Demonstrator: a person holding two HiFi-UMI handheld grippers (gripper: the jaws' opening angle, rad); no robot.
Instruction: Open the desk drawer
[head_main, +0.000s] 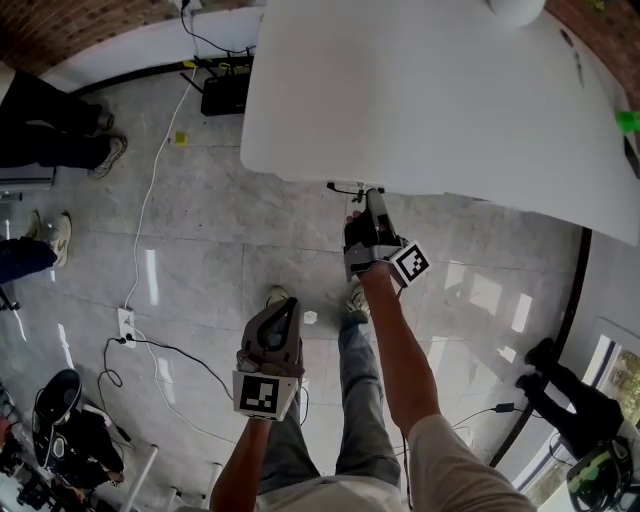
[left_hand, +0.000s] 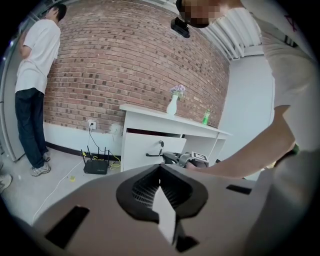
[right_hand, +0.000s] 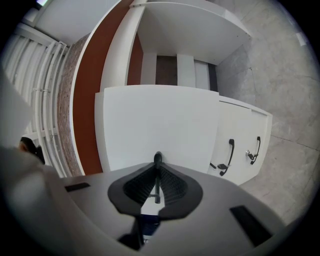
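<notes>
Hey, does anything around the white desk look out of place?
Only the top drawer stands out: its front sits forward of the desk, a dark gap above it, with the right gripper shut on its handle. Nothing looks spilled or damaged.

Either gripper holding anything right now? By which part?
The right gripper is shut on the desk drawer's black handle, clamped across its bar. The left gripper is shut with nothing in it.
</notes>
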